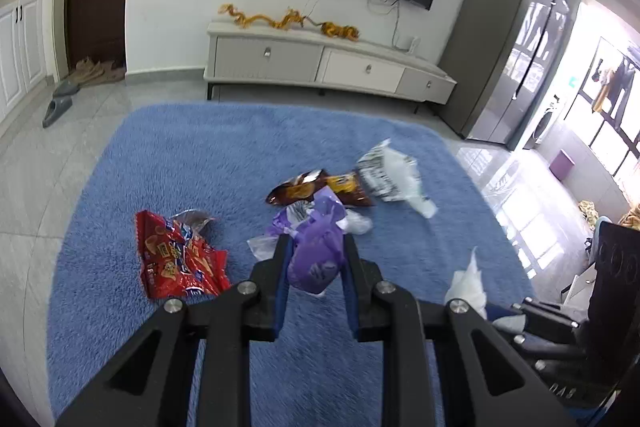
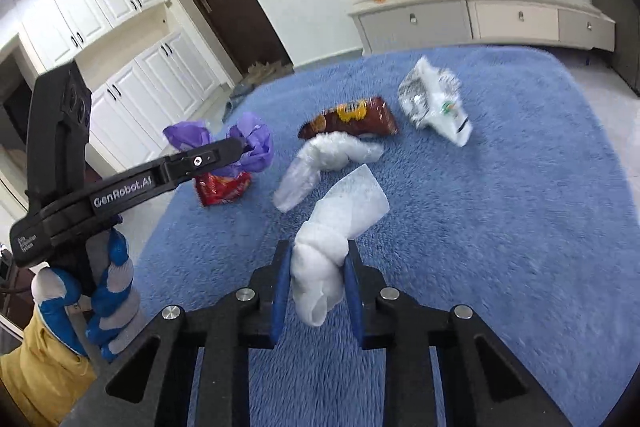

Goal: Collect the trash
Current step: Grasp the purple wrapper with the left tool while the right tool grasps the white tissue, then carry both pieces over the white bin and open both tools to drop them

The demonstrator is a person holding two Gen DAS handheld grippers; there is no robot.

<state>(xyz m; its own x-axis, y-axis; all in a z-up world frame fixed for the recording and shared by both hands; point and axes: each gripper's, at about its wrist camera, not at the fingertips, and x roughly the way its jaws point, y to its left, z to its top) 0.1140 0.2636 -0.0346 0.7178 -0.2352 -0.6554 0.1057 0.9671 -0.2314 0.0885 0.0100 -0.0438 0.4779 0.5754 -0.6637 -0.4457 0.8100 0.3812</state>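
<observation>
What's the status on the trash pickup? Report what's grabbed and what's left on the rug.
Nothing visibly binned yet; no bin in view. In hand: the left hand-held gripper clamps a purple bag, the right hand-held gripper a white tissue wad. Left on the blue rug: red snack wrapper, brown chip bag, clear plastic bag, black-and-white wrapper.

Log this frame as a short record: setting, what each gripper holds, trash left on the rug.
setting: living room, blue rug, TV cabinet behind
left gripper: shut on purple bag, lifted off the rug
right gripper: shut on white tissue
left on rug: red wrapper, brown wrapper, clear bag, white printed bag
bin: none in view
</observation>
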